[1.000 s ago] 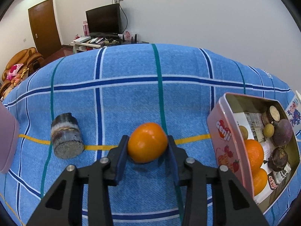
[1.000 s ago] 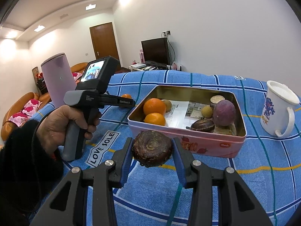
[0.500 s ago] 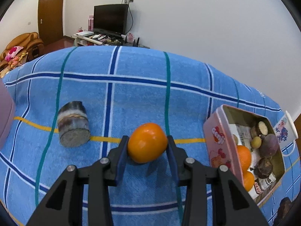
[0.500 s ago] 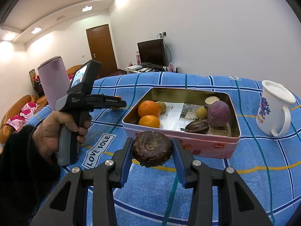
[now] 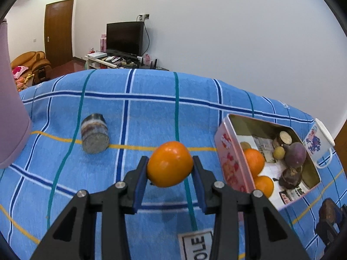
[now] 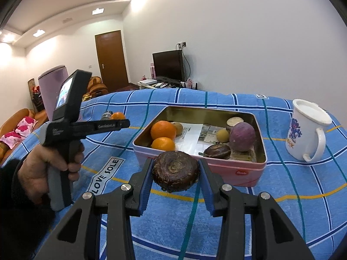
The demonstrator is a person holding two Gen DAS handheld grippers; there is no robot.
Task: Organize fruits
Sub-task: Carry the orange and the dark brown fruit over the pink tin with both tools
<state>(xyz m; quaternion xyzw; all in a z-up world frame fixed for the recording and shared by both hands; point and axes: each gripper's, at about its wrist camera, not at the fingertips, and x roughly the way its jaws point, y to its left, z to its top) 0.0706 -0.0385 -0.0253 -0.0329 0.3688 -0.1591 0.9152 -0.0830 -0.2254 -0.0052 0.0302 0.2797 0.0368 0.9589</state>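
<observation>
My left gripper (image 5: 170,169) is shut on an orange fruit (image 5: 169,163) and holds it above the blue checked cloth, left of the pink tin (image 5: 225,151). My right gripper (image 6: 175,173) is shut on a dark brown round fruit (image 6: 175,171), held just before the near wall of the pink tin (image 6: 245,173). The tin holds two oranges (image 6: 163,130), a purple fruit (image 6: 242,137), a dark brown fruit (image 6: 217,151), small yellow fruits and paper. The left gripper (image 6: 112,124) with its orange also shows in the right wrist view.
A striped cylinder (image 5: 94,136) lies on its side on the cloth at the left. A white mug (image 6: 306,138) stands right of the tin. A tall lilac container (image 6: 53,91) stands at the far left. A "LOVE SOLE" label (image 6: 106,175) is on the cloth.
The left gripper has risen and pulled back with the orange, so the tin and cylinder show farther off. The right gripper has lifted slightly with the brown fruit, still before the tin.
</observation>
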